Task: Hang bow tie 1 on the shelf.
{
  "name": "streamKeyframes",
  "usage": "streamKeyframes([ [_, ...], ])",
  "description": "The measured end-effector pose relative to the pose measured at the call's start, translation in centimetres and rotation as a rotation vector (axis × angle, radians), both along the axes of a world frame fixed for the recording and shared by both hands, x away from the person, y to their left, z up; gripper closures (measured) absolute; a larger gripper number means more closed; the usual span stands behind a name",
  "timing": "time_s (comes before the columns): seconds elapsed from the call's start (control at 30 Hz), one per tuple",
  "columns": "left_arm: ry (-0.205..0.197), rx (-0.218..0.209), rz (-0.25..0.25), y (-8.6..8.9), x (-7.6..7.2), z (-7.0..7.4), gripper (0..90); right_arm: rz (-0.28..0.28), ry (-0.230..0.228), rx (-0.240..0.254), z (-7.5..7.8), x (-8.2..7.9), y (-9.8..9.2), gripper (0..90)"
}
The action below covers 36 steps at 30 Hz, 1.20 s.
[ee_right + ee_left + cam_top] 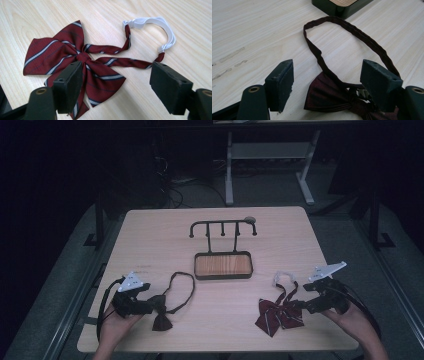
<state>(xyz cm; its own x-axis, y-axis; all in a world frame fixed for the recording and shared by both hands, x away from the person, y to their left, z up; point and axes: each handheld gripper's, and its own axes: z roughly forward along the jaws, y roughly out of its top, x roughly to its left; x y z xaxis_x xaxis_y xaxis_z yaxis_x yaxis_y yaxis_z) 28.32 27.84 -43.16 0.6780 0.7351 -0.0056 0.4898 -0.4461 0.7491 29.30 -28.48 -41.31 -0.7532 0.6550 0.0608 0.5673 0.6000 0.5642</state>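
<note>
Lying flat on the pale wooden table [215,330]: two bow ties, one at each gripper. Left gripper [150,306] sits at the near-left of the table, jaws spread wide, straddling the plain dark maroon bow tie [332,96]; in the left gripper view the bow's knot lies between the jaws, closer to the right-hand one, with no pinch visible. Its thin dark neck strap [352,30] forms a closed loop that runs away from the bow toward the black-rimmed tray with a wood-grain floor [223,265], the far end of the loop just short of the tray's corner. Right gripper [302,306] at the near-right, jaws also wide apart, nothing clamped. Red bow tie with grey-white diagonal stripes [72,62] lies in front of it; in the right gripper view one jaw overlaps the bow's lower wing, the other is just beside the strap's end. Striped straps lead to a white elastic band [160,27] curled on the table. Black multi-peg hanger bar [222,226] stands behind the tray, mid-table, well apart from both ties.
</note>
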Motion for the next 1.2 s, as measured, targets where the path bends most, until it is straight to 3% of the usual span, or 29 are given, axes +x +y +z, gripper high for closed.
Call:
streamKeyframes([
  [0.1, -0.003, -0.006, 0.006, 0.1, 0.0, 0.1, 27.1, 0.003, 0.008, 0.005, 0.3, 0.5, 0.4, 24.9],
  [0.17, -0.003, -0.008, 0.004, 0.1, 0.0, 0.1, 27.1, 0.006, -0.006, -0.014, 0.5, 0.8, 0.8, 25.2],
  [0.57, -0.006, 0.000, 0.003, 0.2, 0.0, 0.2, 27.0, 0.002, 0.018, -0.072, 1.5, 3.0, 1.9, 32.8],
  [0.87, -0.005, -0.004, -0.003, 0.0, -0.1, 0.2, 27.0, -0.013, 0.035, -0.094, 1.3, 4.5, 2.1, 39.2],
  [1.13, -0.006, -0.032, 0.003, 0.0, -0.1, 0.2, 26.9, -0.032, 0.062, -0.106, 0.9, 5.8, 2.1, 43.2],
  [1.2, -0.005, -0.029, 0.000, 0.0, -0.1, 0.2, 26.9, -0.041, 0.083, -0.116, 0.9, 6.4, 2.1, 44.9],
])
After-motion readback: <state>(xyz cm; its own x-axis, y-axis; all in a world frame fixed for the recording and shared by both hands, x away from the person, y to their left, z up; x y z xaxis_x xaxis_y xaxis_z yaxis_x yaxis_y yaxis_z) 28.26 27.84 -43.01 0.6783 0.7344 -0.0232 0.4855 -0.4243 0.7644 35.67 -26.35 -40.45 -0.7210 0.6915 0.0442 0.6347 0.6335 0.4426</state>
